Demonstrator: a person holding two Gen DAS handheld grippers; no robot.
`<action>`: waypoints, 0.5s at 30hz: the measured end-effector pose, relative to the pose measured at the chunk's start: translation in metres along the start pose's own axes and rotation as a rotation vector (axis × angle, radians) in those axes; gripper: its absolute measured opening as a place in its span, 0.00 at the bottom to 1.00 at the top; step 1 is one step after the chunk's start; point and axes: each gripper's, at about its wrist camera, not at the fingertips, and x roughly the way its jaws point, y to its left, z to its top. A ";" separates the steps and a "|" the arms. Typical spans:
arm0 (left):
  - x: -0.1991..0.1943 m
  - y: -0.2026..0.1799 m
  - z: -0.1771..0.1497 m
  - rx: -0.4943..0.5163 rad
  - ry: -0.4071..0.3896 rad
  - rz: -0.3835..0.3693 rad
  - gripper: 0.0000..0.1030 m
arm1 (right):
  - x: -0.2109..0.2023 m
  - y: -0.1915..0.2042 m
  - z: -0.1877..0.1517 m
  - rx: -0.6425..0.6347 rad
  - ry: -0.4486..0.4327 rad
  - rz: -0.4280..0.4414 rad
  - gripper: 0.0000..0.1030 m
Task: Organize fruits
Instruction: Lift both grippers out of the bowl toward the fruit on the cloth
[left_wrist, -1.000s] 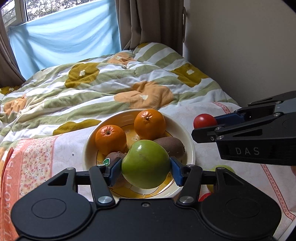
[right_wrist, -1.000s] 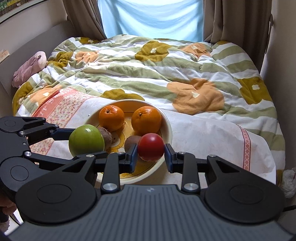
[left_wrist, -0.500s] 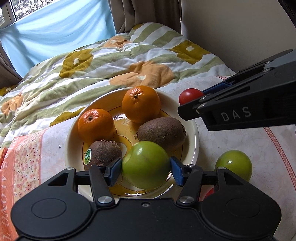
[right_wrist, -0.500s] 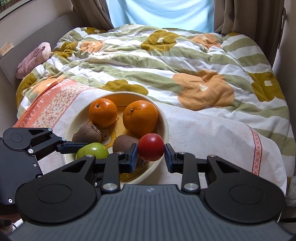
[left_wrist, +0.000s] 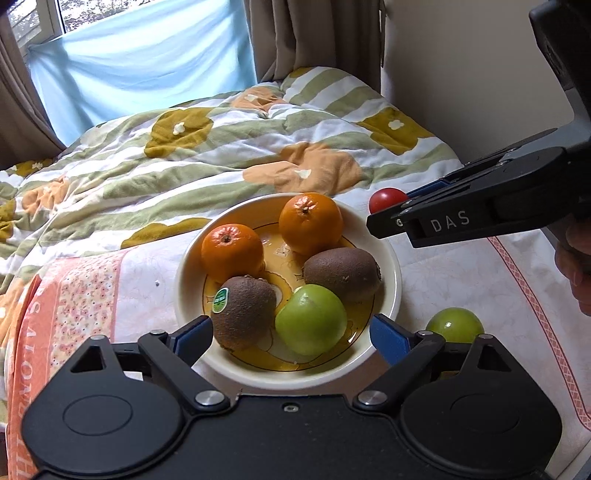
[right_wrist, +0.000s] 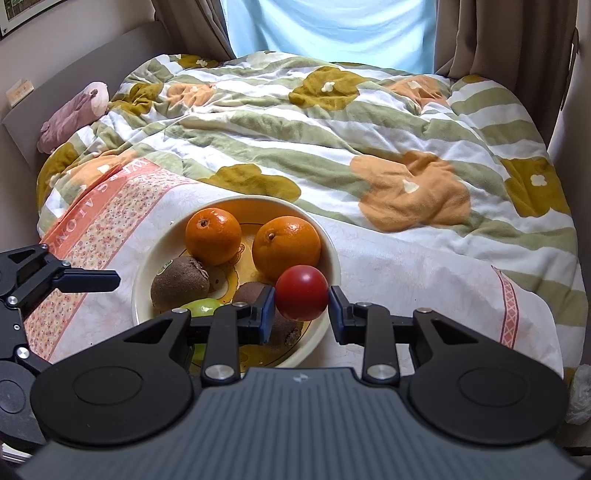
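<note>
Fruit bowl on the bed, one green apple just let go, a red tomato held over the rim.

The left hand-held gripper (left_wrist: 291, 334) is opening, its blue pads clear of the green apple (left_wrist: 311, 319) that lies in the bowl (left_wrist: 391, 266) with two oranges (left_wrist: 310, 223) and two kiwis (left_wrist: 341, 267). The right hand-held gripper (right_wrist: 301, 308) is clamped on the red tomato (right_wrist: 301, 291) above the bowl's near edge. A second green apple (left_wrist: 455, 325) rests on the bed (left_wrist: 461, 273) beside the bowl.
</note>
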 end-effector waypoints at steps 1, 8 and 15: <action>-0.003 0.001 0.000 -0.006 -0.002 0.007 0.92 | 0.002 0.000 0.000 -0.002 0.001 0.000 0.44; -0.018 0.010 -0.004 -0.056 -0.018 0.030 0.92 | 0.019 -0.003 0.002 0.000 0.021 0.008 0.44; -0.023 0.012 -0.011 -0.070 -0.014 0.052 0.92 | 0.031 -0.003 0.001 -0.003 0.023 0.004 0.59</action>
